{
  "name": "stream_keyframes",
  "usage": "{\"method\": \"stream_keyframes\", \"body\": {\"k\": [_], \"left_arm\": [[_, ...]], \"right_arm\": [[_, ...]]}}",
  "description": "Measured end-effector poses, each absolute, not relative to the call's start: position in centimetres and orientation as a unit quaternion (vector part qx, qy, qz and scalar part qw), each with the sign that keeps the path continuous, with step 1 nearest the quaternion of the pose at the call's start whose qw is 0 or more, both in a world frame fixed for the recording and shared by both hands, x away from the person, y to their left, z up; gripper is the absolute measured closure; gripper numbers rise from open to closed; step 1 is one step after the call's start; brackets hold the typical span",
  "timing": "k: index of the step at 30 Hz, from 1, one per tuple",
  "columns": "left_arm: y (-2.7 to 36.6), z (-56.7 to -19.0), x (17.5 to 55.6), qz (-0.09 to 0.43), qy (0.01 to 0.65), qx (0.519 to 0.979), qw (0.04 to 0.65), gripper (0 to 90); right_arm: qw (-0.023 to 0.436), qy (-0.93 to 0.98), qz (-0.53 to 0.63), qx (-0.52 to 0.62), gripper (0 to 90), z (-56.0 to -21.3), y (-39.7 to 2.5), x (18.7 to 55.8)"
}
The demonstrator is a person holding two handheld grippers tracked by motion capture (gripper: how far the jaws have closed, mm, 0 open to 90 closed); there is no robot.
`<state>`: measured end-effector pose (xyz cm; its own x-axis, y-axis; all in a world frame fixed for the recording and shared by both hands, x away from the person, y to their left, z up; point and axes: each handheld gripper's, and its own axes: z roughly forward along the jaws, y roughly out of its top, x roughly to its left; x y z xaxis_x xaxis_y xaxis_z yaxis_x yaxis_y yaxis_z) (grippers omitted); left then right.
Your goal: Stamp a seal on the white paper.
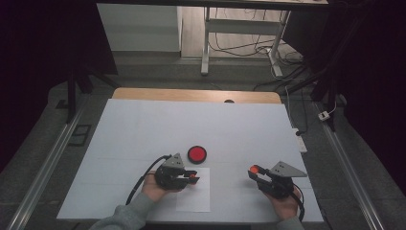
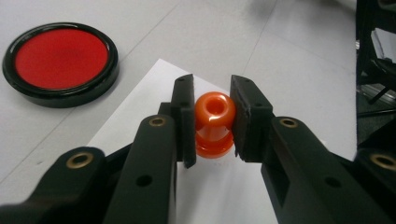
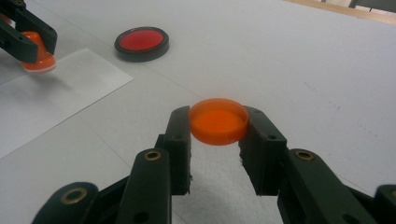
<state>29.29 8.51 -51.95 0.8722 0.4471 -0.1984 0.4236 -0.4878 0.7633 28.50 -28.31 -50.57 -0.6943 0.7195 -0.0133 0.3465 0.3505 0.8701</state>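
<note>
My left gripper (image 2: 212,114) is shut on a small orange stamp (image 2: 214,123), held upright just over a white sheet of paper (image 2: 224,186); the same gripper (image 1: 191,178) sits near the table's front edge. My right gripper (image 3: 218,128) is shut on a flat orange round cap (image 3: 218,120), lifted off the table; that gripper (image 1: 254,171) is at the front right. A red ink pad in a black round case (image 1: 197,154) lies on the table behind the paper (image 1: 196,196), and it also lies at upper left as the ink pad (image 2: 60,63) and farther off as the ink pad (image 3: 141,43).
A pale sheet covers the table (image 1: 143,129), whose wooden far edge (image 1: 191,94) shows. Metal rails (image 1: 52,158) run along both sides. The left gripper with its stamp (image 3: 37,51) is at the far left of the right gripper view.
</note>
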Motion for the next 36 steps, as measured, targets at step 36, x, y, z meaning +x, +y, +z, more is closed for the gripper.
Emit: {"method": "stream_keyframes", "body": {"k": [36], "left_arm": [[7.3, -53.0, 29.0, 0.038, 0.235, 0.881, 0.409, 72.2]], "right_arm": [[0.2, 0.796, 0.463, 0.335, 64.5, -50.6, -28.3, 28.5]]}}
